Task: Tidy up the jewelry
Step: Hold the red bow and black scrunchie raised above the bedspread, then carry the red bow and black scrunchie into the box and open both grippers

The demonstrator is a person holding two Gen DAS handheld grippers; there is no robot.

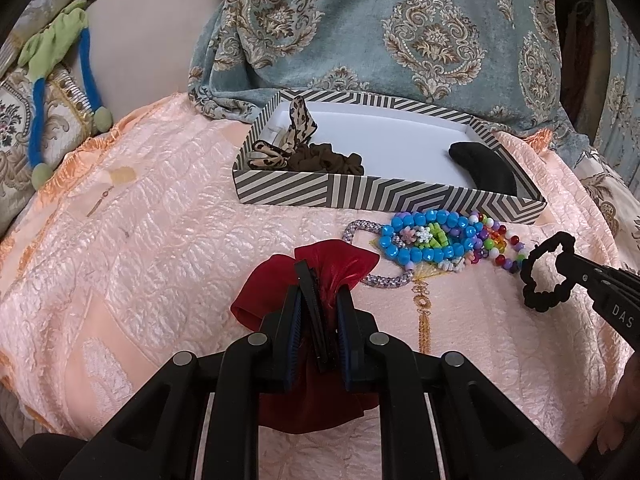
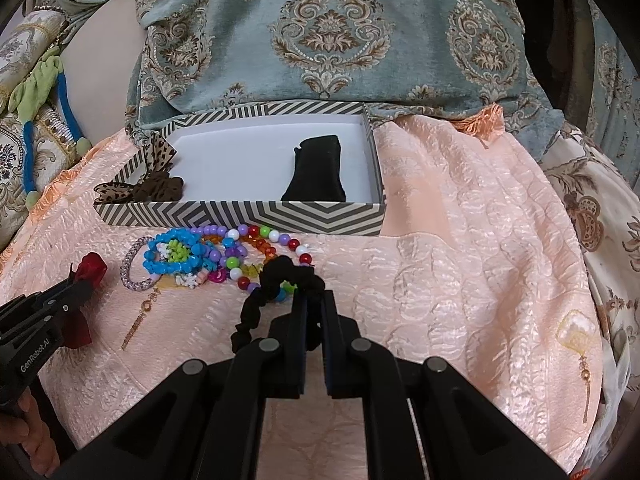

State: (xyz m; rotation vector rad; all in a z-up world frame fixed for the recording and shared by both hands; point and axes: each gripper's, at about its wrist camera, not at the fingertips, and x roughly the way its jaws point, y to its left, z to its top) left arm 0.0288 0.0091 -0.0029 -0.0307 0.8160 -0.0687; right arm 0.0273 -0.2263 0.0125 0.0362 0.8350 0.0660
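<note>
My left gripper (image 1: 318,294) is shut on a red velvet bow clip (image 1: 340,260), held over the peach quilt near the front. To its right, my right gripper (image 1: 566,258) is shut on a black scrunchie (image 1: 540,304). The right wrist view shows that scrunchie (image 2: 272,284) hanging from the right gripper (image 2: 314,300). The left gripper (image 2: 78,286) with the red bow (image 2: 94,264) sits at the far left. A heap of coloured bead bracelets (image 1: 436,240) (image 2: 216,254) lies in front of a striped box (image 1: 360,194) (image 2: 280,216).
The box holds a leopard bow (image 1: 298,124), a brown scrunchie (image 1: 328,160) and a black pouch (image 2: 318,168). A teal damask cushion (image 2: 328,32) rises behind the box. A green and blue cloth toy (image 1: 60,60) hangs at the left. A hand (image 2: 24,420) grips the left tool.
</note>
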